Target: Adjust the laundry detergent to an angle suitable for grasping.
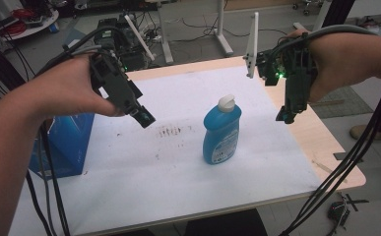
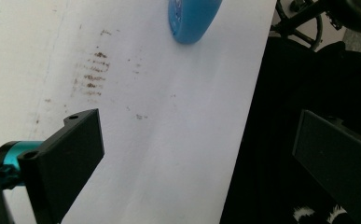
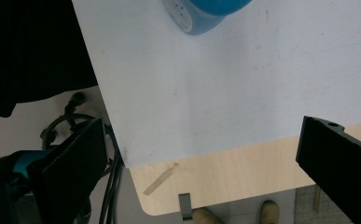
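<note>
A blue bottle (image 1: 222, 130) with a white flip cap stands upright near the middle of the white sheet (image 1: 178, 172). My left gripper (image 1: 144, 117) hovers above the sheet to the bottle's left, tilted down towards it. The left gripper view has its two black jaws wide apart, the left gripper (image 2: 201, 154) holding nothing, and the bottle's base (image 2: 192, 18) at the top edge. My right gripper (image 1: 286, 114) hangs over the bare wooden strip to the bottle's right, pointing down. Its own view shows the right gripper (image 3: 206, 158) open and empty, with the bottle (image 3: 206, 14) ahead.
A blue box (image 1: 67, 142) stands at the table's left edge. A white upright bracket (image 1: 251, 44) rises at the back right. Brown smudges (image 1: 171, 130) mark the sheet left of the bottle. Cables hang off the right side; the table's near right corner (image 3: 164, 205) is rounded.
</note>
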